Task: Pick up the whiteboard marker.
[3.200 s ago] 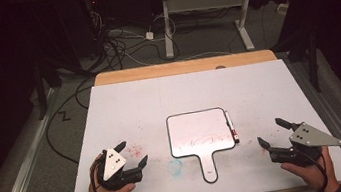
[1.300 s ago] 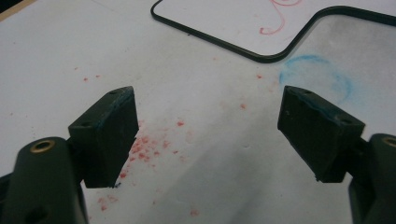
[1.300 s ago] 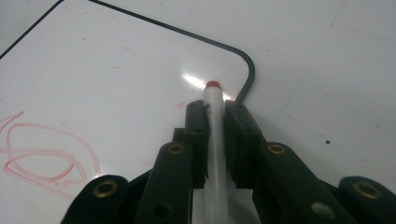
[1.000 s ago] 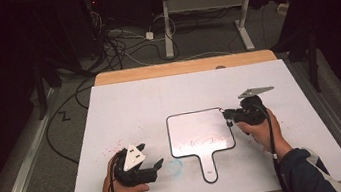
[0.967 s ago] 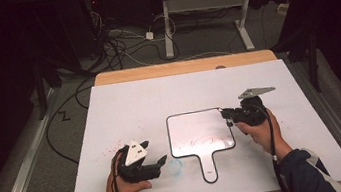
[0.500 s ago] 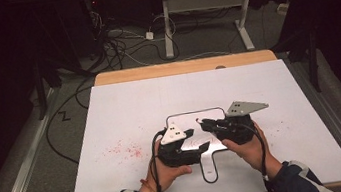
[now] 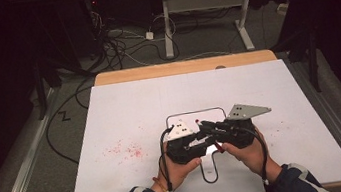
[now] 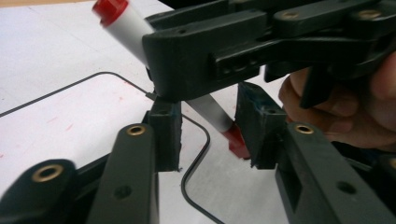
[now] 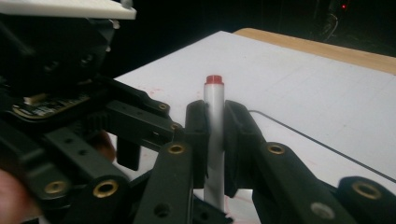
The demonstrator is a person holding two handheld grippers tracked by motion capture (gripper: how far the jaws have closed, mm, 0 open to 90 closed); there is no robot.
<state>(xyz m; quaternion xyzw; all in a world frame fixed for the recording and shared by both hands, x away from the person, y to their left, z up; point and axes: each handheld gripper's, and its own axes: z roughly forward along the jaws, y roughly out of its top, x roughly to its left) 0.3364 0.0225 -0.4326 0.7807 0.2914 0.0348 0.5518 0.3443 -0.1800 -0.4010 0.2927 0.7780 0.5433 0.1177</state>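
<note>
Near the front edge of the white-topped desk (image 7: 125,112), both hands met above the handle of the small white paddle-shaped whiteboard with a thin black rim (image 7: 210,173). The right tongs (image 9: 215,135) were clenched on the barrel of the white marker with red cap and red end plug (image 9: 214,114), holding it clear of the desk. Its long axis slanted down toward the left tongs (image 8: 208,126), so the red cap (image 8: 236,142) hung between their two pads. Those jaws had just been closing, yet a gap remained on either side of the cap: not gripping. The left hand was plainly the nearer one to pull the cap off along that axis. Farther toward the left edge, red speckles (image 7: 125,150) marked the desk.
</note>
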